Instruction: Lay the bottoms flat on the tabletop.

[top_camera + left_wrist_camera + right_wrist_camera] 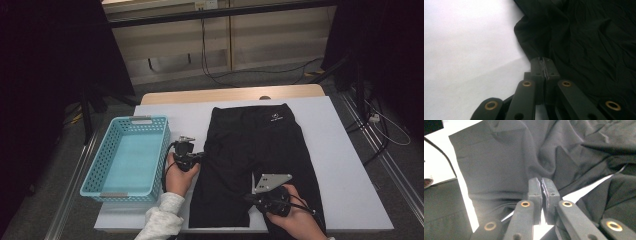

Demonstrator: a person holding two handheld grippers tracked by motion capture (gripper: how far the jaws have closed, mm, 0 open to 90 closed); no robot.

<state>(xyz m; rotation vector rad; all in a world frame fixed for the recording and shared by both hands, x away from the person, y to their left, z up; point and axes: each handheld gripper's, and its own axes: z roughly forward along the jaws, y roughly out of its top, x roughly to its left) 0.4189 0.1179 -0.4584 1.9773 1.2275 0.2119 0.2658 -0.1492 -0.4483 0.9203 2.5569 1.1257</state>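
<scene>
High view: black shorts (260,155) bear a small, seemingly illegible white logo (274,118).

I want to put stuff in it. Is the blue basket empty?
Empty. The high view looks straight into the basket, and its floor is bare.

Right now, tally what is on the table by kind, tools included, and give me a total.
Black shorts: 1
Light blue basket: 1
Hand-held tools: 2, the left tool at the shorts' left edge and the right tool over the gap between the legs
Total: 4
</scene>
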